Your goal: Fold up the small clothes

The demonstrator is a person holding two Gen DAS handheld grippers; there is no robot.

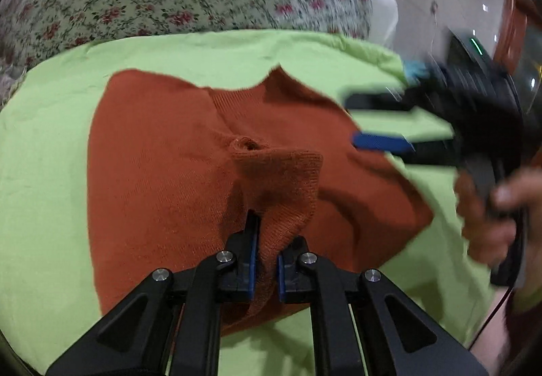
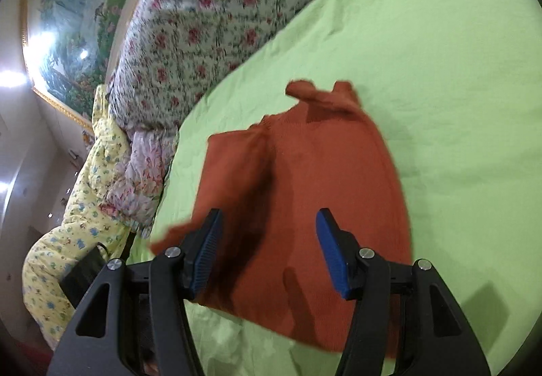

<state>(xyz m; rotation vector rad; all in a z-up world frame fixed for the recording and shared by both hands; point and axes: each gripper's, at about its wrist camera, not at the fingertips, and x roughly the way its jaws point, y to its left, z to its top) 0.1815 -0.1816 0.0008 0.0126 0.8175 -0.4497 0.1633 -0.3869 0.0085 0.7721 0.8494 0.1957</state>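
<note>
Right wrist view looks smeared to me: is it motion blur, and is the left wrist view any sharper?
Right wrist view: floral quilt streaked, sweater edges soft, a dark shadow below the open right gripper. Left wrist view: sharp on the left gripper pinching knit fabric, but the other gripper at the right edge is blurred; fisheye bends both.

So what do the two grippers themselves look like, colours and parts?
Both match. The left gripper has black angular linkage arms with triangular cut-outs, round silver pivot bolts and blue ribbed pads on black fingers. The right gripper has the same black frame, silver bolts and blue ribbed pads. From the left wrist view, its bulky black body shows a small green light, held by a bare hand.
</note>
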